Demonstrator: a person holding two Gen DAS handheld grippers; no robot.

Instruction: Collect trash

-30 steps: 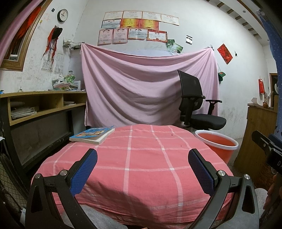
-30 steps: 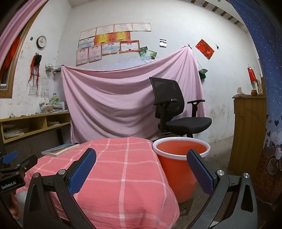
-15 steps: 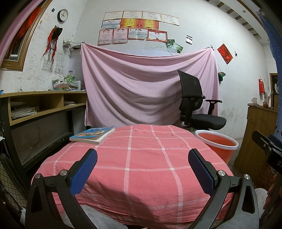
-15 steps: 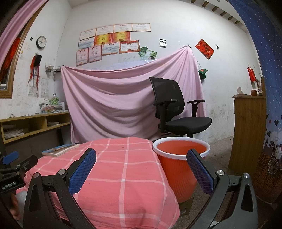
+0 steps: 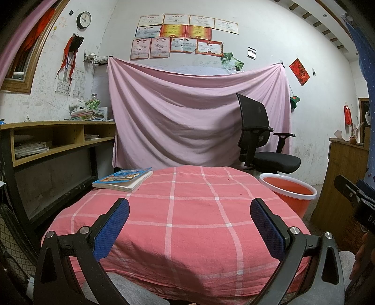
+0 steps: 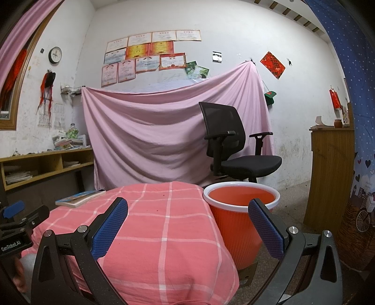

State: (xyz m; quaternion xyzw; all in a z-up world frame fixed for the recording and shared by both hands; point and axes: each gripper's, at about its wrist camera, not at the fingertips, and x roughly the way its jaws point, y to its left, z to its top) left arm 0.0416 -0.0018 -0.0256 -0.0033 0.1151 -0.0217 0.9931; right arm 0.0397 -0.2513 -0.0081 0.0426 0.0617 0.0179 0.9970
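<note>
over checked table [image 5: 187, 223] | both claws spread, empty | orange bucket [image 6: 241, 225] beside

- A blue-covered book [image 5: 123, 179] is laid flat at the far left corner of the desk [image 5: 187, 225], which is draped in a red checked cloth.
- A black office chair [image 6: 236, 145] is set before a pink sheet [image 5: 187, 117] hung on the wall.
- A round clock [image 5: 83, 20] and certificates [image 5: 178, 37] are fixed above.
</note>
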